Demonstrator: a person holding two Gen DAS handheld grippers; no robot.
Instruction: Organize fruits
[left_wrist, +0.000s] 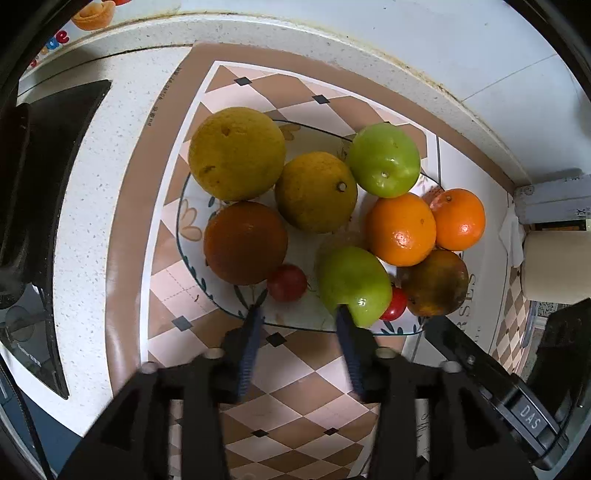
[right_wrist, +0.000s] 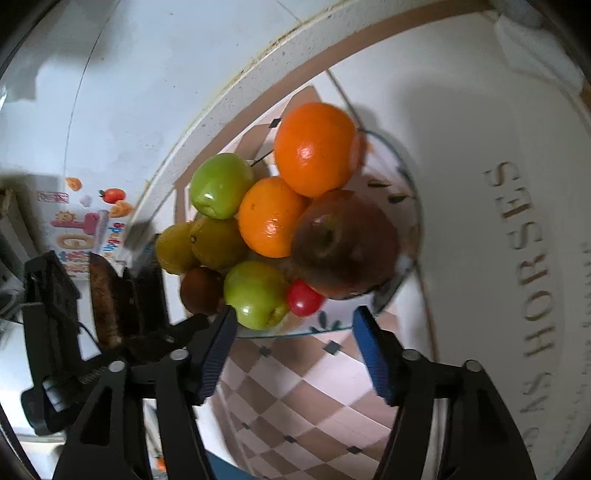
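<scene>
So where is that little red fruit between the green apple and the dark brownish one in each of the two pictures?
Left wrist view: the small red fruit sits low right of centre, half hidden behind the near green apple.
Right wrist view: it sits just below centre, right of that apple.
Shared landmark: the glass plate rim.

A glass plate (left_wrist: 192, 206) with painted leaf and flower marks sits on a diamond-patterned mat (left_wrist: 295, 387) on a speckled white countertop (left_wrist: 85, 229). On it lie two yellow-green citrus fruits (left_wrist: 236, 153) touching each other, a dark orange (left_wrist: 245, 242), two green apples (left_wrist: 384, 158), two bright oranges (left_wrist: 400, 229) side by side, a brownish mottled fruit (left_wrist: 436, 282) and two small red tomatoes (left_wrist: 287, 282). The left gripper (left_wrist: 299, 314) hangs over the plate's near rim, jaws apart, its right blue finger (left_wrist: 349, 347) overlapping the nearer green apple (left_wrist: 354, 286).
</scene>
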